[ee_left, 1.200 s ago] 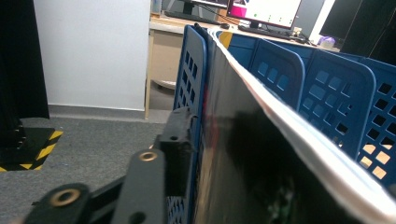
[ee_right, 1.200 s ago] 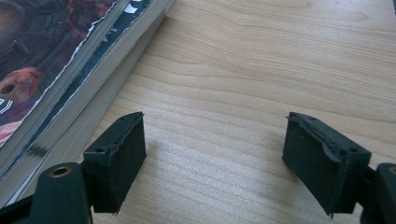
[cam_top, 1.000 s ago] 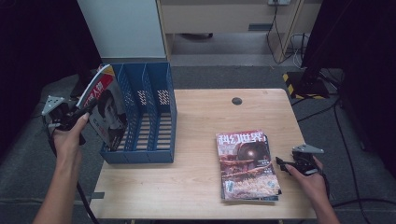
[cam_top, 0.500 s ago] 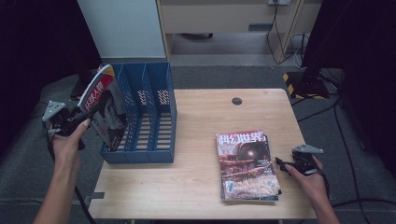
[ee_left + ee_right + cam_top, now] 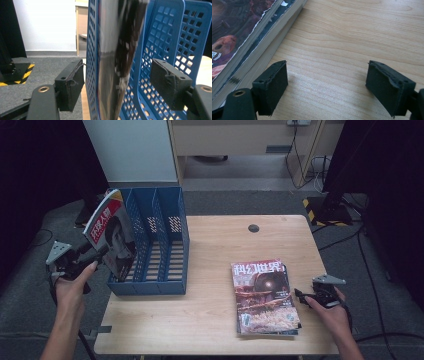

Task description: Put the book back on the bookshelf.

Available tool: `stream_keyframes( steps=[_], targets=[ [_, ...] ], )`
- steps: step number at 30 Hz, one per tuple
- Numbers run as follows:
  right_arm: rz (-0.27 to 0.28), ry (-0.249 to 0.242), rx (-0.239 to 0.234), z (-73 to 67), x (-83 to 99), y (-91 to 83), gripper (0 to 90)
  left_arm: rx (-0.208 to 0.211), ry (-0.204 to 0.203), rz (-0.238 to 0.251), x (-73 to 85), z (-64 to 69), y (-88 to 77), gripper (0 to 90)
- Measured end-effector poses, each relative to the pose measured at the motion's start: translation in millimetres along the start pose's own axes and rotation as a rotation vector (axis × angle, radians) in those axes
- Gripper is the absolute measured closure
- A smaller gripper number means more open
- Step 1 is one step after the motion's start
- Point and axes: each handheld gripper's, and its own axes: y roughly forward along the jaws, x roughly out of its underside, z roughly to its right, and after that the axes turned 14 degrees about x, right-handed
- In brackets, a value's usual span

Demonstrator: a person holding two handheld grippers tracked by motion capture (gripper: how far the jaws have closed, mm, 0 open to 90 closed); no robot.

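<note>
A magazine with a red-and-white cover (image 5: 112,237) stands tilted in the leftmost slot of the blue file rack (image 5: 165,235). My left gripper (image 5: 100,254) reaches it from the left. In the left gripper view the magazine's glossy cover (image 5: 117,50) and a rack wall (image 5: 91,62) sit between the pads. The jaws of my left gripper (image 5: 115,85) have just been opening, with a gap on each side. A stack of magazines (image 5: 265,297) lies flat on the table's right half. My right gripper (image 5: 300,295) rests open just right of it, and in its own view my right gripper (image 5: 327,85) has bare wood between the pads.
The wooden table (image 5: 210,320) has a small black round cap (image 5: 254,228) near its far edge. The rack takes up the table's left end. A white panel (image 5: 130,150) and cables stand on the floor beyond. The stack's edge (image 5: 249,42) lies left of the right jaws.
The left hand has sunk a little and the magazine has gone lower into the rack's left slot. The left jaws stand wider apart. The right hand has not moved.
</note>
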Motion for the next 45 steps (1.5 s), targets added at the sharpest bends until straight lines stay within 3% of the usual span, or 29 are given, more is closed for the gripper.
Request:
stream_keyframes(
  steps=[13,19,27,35,45],
  targets=[
    [-0.002,0.001,-0.003,-0.8,-0.2,0.0,16.7,0.007,-0.022,-0.021,31.0,6.3,-13.9,25.6],
    [-0.003,0.002,-0.005,-1.6,-0.1,-0.3,16.4,0.012,0.000,-0.048,39.5,11.5,-21.0,25.6],
    [-0.003,0.002,-0.005,-1.6,-0.1,-0.3,16.3,0.048,0.028,-0.070,47.0,26.5,-27.2,25.6],
    [-0.006,0.006,-0.004,-2.0,-0.1,-0.6,16.4,0.099,0.057,-0.097,53.4,45.3,-22.8,25.3],
    [-0.006,0.007,-0.003,-2.2,0.0,-0.7,16.3,0.160,0.075,-0.138,54.3,65.5,-3.7,24.4]
  ],
)
